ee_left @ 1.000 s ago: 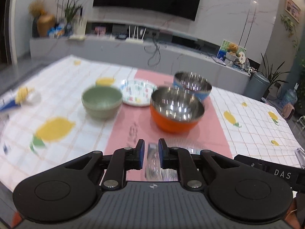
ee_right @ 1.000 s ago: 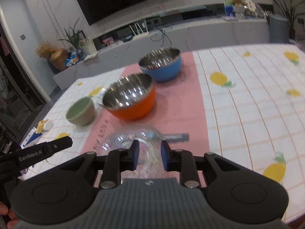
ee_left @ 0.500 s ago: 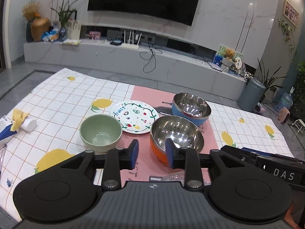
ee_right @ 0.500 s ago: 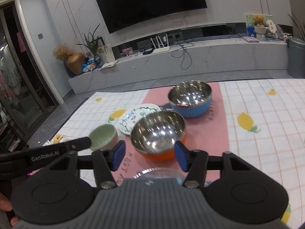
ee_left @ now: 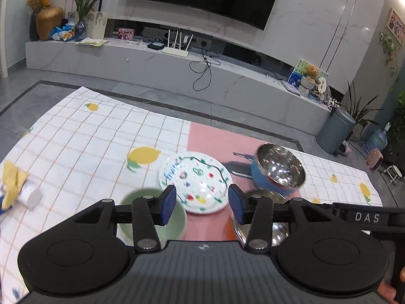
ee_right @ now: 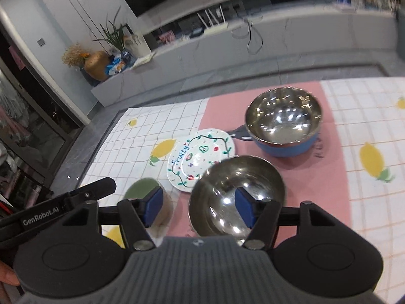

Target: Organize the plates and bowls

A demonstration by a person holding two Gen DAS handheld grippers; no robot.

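A white "Fruity" plate [ee_left: 196, 181] [ee_right: 200, 158] lies at the pink runner's edge. A green bowl [ee_left: 152, 215] [ee_right: 144, 190] sits near left of it. A steel bowl with an orange outside [ee_right: 236, 198] [ee_left: 263, 217] sits near right. A steel bowl with a blue outside [ee_left: 278, 168] [ee_right: 283, 120] stands farther back on the runner. My left gripper [ee_left: 202, 204] is open and empty above the plate's near edge. My right gripper [ee_right: 198, 209] is open and empty over the orange bowl's left rim.
The table carries a white lemon-print cloth [ee_left: 88, 139] with a pink runner [ee_left: 217, 139]. A grey utensil [ee_left: 239, 168] lies beside the blue bowl. A yellow cloth and a white tube [ee_left: 17, 187] lie at the left edge. A TV bench stands behind the table.
Both grippers have opened from nearly shut and moved forward over the dishes. The clear glass dish under them earlier is out of view.
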